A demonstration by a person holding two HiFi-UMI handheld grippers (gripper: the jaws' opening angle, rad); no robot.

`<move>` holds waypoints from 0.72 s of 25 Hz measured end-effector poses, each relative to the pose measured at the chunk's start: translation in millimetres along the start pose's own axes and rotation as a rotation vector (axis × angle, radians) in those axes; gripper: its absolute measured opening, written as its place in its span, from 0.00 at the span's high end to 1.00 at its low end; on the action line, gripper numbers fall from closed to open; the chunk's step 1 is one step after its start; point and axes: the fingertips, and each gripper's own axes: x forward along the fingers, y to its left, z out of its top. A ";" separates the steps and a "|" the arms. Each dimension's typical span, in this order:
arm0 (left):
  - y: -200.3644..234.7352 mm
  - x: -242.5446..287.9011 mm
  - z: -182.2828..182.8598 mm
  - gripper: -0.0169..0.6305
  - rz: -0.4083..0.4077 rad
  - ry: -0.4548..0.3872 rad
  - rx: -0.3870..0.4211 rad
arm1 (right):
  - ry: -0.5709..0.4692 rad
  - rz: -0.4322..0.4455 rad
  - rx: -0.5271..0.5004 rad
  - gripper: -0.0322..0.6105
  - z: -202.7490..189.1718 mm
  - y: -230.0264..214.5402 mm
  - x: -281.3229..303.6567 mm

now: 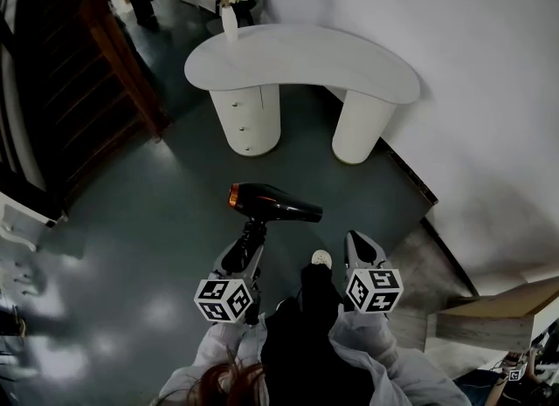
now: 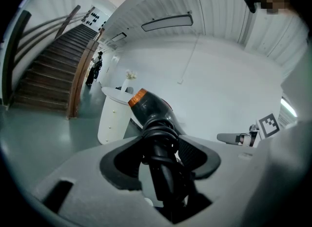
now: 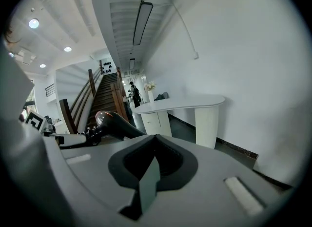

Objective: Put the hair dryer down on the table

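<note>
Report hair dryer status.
Left hand-held gripper shut on hair dryer; right hand-held gripper shut, empty. Dryer in air, short of table. Vase on table's end.

Black-and-orange hair dryer (image 1: 275,204), white table (image 1: 301,59), dark grey-green floor (image 1: 131,247)

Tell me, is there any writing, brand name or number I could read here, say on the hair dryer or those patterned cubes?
No readable text in any view.
hair dryer: black with an orange ring, no brand showing.
left cube and right cube: black-and-white square patterns, not letters or numbers.
dark marks on the wall above the stairs: too small to read.
</note>
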 end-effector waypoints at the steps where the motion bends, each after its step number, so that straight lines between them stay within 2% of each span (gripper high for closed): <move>1: 5.5 3.6 -2.4 0.62 -0.004 -0.005 0.003 | -0.006 -0.003 -0.003 0.94 -3.4 -0.6 5.3; 4: 19.6 19.2 -4.0 0.62 -0.006 -0.025 0.009 | -0.023 -0.004 -0.010 0.94 -7.0 -5.3 26.0; 7: 20.2 41.8 8.4 0.62 0.016 -0.041 0.001 | -0.019 0.020 -0.005 0.94 5.5 -19.2 50.1; 18: 22.2 174.3 81.3 0.62 0.091 -0.102 -0.027 | 0.007 0.121 -0.050 0.94 92.7 -88.4 168.4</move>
